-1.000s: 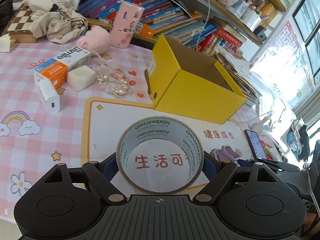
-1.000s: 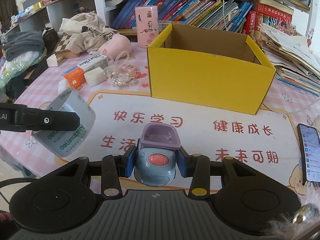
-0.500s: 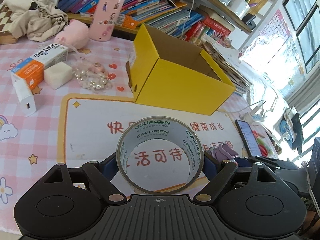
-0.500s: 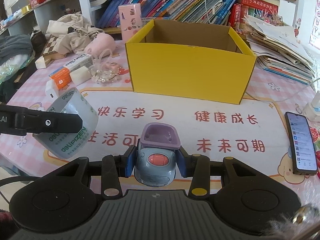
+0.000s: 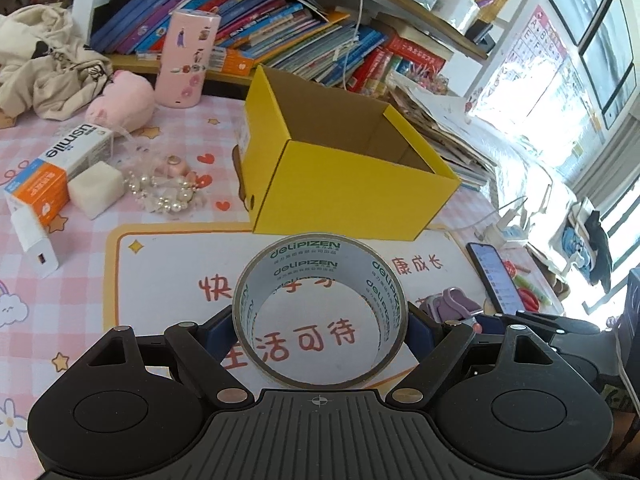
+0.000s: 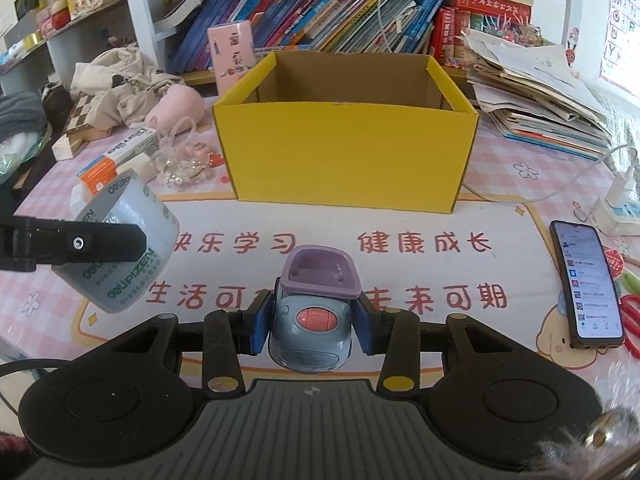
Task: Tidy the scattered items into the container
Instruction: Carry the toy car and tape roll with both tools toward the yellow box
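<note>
The tape roll point(image 5: 320, 312) sits clamped between the left tongs point(image 5: 320, 328), held above the mat point(image 5: 168, 280) near the table's front edge, its open core facing forward. The right tongs point(image 6: 310, 320) grip a small grey-and-purple toy point(image 6: 310, 336) just beside it. The open yellow box point(image 6: 348, 160) stands beyond both, mid-table. Pearls point(image 5: 164, 196), a toothpaste carton point(image 5: 56, 168) and a phone point(image 6: 586, 284) lie around it.

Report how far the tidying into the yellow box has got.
Nothing shows inside the yellow box yet, though its floor is hidden. In hand: the left tool grips the tape roll; the right tool grips the small toy, both short of the box. Left on the table: toothpaste box, white block, pearl beads, white charger.
</note>
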`<act>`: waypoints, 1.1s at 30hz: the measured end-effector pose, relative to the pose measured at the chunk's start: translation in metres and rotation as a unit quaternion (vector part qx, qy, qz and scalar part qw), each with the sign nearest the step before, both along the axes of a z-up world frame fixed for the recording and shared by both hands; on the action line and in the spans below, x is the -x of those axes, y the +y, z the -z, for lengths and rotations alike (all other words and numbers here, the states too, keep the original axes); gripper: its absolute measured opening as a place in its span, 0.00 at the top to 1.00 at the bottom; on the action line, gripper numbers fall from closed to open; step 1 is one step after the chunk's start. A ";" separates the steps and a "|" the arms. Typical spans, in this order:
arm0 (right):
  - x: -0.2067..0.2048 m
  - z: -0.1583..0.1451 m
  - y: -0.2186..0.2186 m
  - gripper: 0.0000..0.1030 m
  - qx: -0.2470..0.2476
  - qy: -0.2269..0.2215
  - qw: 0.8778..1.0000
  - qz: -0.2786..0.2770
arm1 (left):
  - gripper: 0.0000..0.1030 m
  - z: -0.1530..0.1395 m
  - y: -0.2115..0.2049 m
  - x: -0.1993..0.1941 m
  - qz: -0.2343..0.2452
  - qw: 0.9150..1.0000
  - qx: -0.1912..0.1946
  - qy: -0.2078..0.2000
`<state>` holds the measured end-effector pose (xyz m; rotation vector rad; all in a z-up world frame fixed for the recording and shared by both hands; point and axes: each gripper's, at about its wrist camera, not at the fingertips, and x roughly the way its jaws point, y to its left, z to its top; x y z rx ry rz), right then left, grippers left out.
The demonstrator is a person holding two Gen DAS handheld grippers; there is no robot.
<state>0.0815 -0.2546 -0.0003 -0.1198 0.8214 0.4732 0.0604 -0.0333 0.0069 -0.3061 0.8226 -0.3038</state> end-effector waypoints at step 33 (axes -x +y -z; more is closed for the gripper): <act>-0.060 -0.018 -0.014 0.61 0.027 -0.021 0.999 -0.018 | 0.17 -0.010 -0.027 -0.052 0.007 0.999 0.022 -0.038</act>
